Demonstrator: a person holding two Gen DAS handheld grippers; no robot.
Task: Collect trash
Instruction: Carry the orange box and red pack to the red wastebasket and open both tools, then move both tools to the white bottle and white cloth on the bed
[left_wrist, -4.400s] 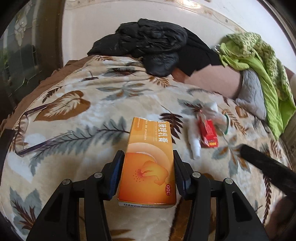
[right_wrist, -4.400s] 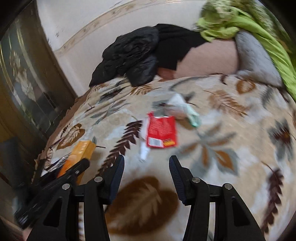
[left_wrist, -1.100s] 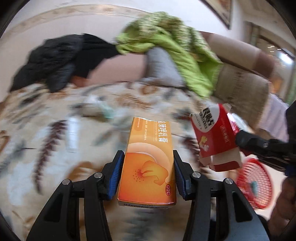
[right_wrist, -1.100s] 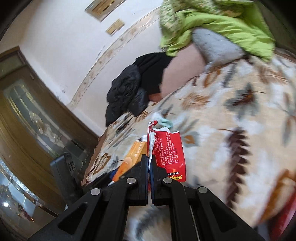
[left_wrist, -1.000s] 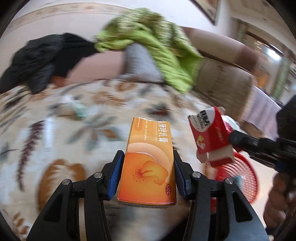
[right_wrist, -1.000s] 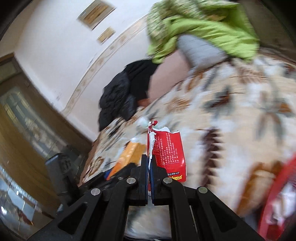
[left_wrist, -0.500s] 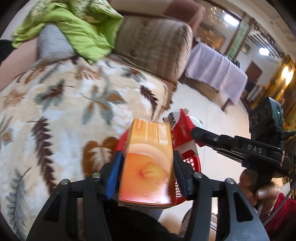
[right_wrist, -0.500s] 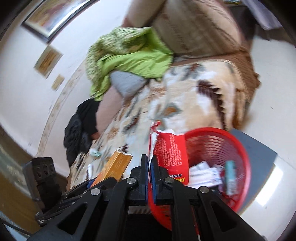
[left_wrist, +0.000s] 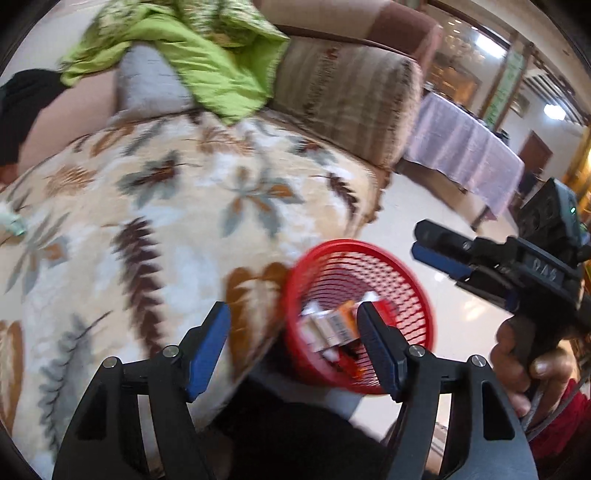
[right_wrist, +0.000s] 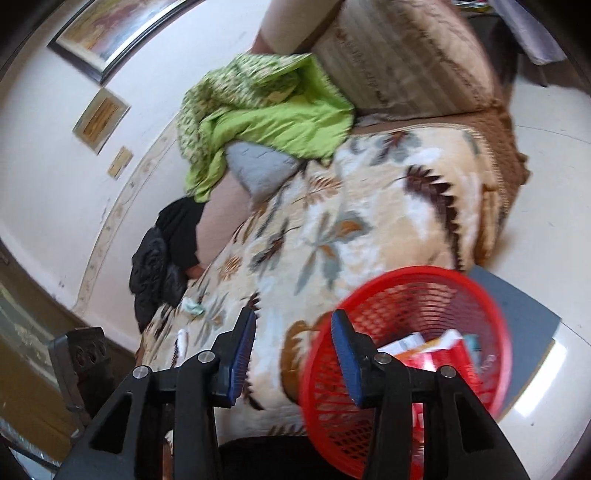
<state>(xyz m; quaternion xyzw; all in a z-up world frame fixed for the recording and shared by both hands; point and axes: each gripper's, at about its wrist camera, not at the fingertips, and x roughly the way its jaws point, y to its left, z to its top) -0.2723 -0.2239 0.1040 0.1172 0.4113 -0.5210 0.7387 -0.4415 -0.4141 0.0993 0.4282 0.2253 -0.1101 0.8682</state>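
I hold both grippers over the red basket (left_wrist: 404, 266); left gripper (left_wrist: 293, 341) and right gripper (right_wrist: 293, 347) jaws are opening, empty, so the boxes (left_wrist: 334, 326) land inside.

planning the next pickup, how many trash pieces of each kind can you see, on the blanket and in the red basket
white tube, on the blanket: 1
crumpled wrapper, on the blanket: 1
orange box, in the red basket: 1
red packet, in the red basket: 1
other pale bits in the basket: too blurred to count
total countable: 4
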